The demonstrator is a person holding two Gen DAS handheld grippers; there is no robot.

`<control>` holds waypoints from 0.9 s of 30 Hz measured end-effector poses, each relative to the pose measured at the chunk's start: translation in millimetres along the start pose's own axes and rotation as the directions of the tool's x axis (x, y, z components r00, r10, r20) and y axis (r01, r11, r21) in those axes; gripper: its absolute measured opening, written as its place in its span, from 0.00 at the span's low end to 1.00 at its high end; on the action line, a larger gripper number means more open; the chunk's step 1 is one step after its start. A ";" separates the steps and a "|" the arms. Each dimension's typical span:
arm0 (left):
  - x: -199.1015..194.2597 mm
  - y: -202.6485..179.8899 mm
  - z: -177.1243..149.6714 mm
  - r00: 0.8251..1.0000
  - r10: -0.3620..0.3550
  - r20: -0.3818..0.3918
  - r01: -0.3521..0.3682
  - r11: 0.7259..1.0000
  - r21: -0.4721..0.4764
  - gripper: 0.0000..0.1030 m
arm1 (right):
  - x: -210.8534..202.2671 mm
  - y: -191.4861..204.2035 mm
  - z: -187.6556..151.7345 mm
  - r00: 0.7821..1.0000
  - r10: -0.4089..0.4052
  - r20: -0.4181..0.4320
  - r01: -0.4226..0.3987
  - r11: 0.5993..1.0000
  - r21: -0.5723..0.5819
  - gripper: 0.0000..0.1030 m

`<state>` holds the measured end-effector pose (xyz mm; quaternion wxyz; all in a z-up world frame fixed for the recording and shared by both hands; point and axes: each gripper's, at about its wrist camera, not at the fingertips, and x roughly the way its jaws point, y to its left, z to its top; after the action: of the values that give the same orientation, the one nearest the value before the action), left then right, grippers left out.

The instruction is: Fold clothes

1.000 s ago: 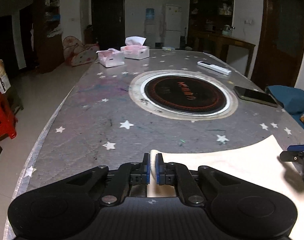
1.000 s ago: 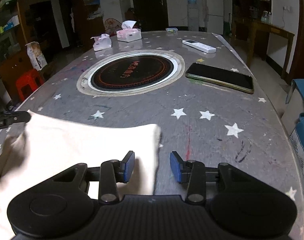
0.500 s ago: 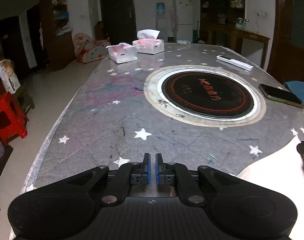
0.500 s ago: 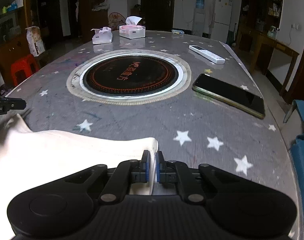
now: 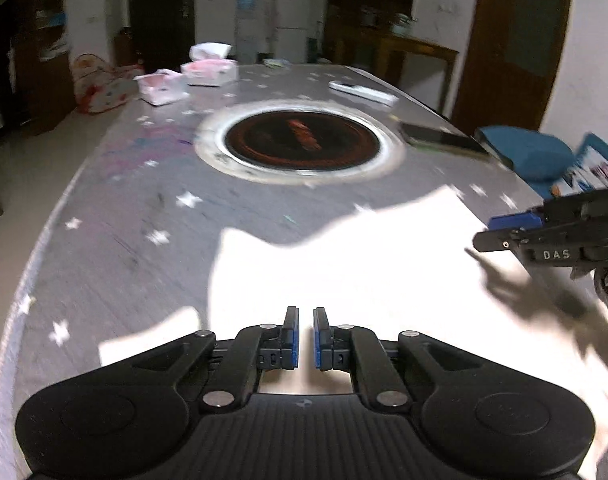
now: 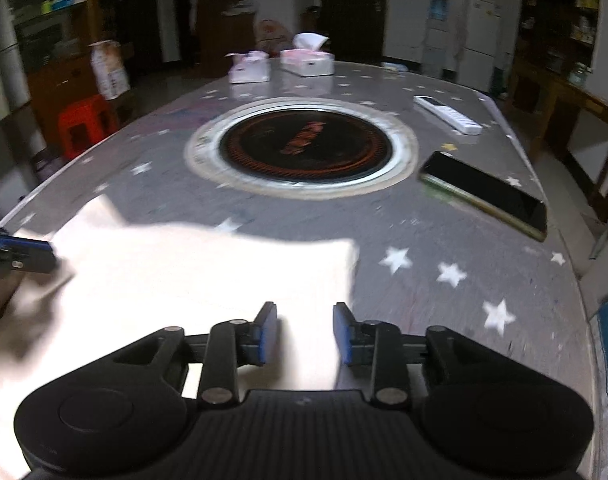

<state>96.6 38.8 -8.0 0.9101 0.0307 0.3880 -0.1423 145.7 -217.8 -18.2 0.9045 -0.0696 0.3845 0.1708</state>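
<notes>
One cream cloth garment (image 6: 208,276), two pink-white tissue boxes (image 6: 307,62) (image 6: 249,71), one black phone (image 6: 488,193), one white remote (image 6: 447,115), one round black cooktop (image 6: 304,145).
</notes>
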 end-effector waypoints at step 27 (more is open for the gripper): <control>51.7 10.1 25.6 0.984 0.180 0.014 -0.180 0.979 0.098 0.10 | 7.1 17.9 -17.0 0.999 -0.032 0.025 0.033 0.998 -0.051 0.46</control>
<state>151.4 32.1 -27.7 0.9175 0.1104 0.3739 -0.0784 132.4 -203.6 -35.1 0.9096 -0.0969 0.3681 0.1665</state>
